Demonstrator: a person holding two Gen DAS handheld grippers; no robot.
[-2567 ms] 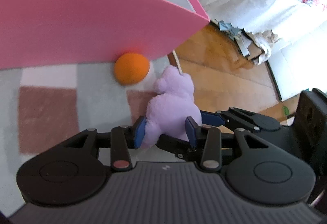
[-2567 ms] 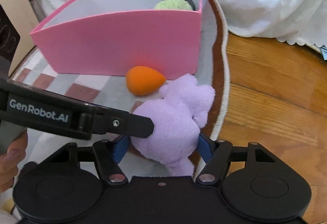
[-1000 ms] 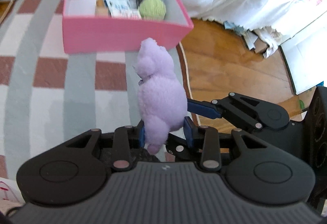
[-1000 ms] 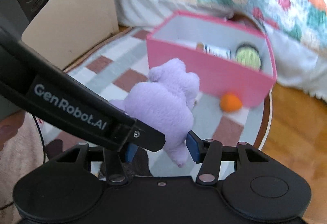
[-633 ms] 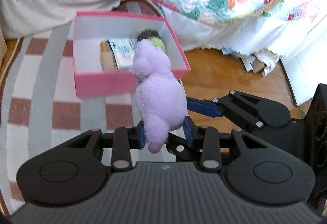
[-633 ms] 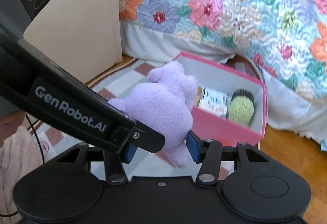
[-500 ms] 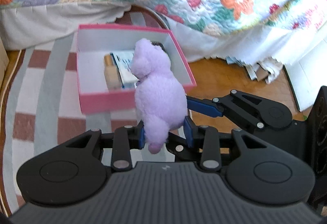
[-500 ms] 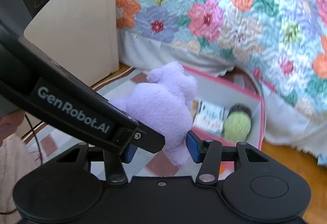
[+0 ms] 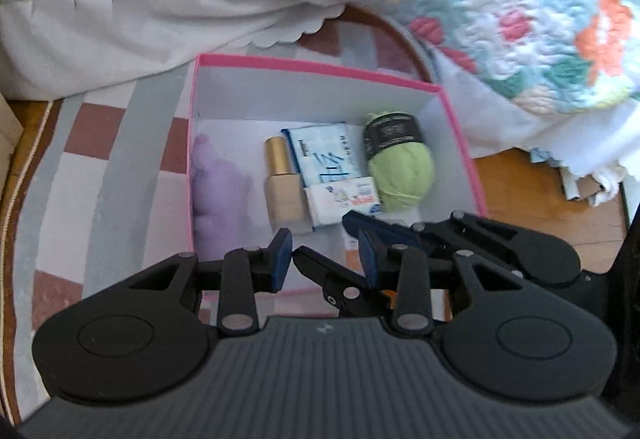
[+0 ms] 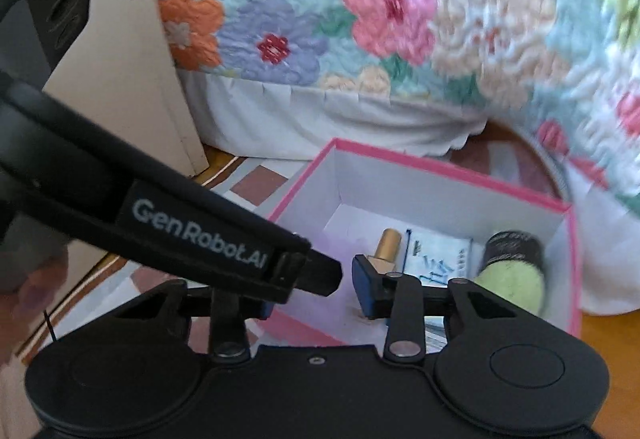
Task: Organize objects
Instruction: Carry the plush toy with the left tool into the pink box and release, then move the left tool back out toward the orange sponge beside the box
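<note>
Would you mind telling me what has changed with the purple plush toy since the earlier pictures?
Both grippers, left and right, carried the plush toy up from the rug and over the pink box, then let go. It now lies blurred at the box's left end, and both sets of fingers are open and empty. The bottle, packets and green yarn stayed put.

Your purple plush toy (image 9: 220, 195) showed only as a blur in the pink box (image 9: 320, 63), and your left hand-held gripper (image 9: 325, 259) hid the box's near wall.
</note>
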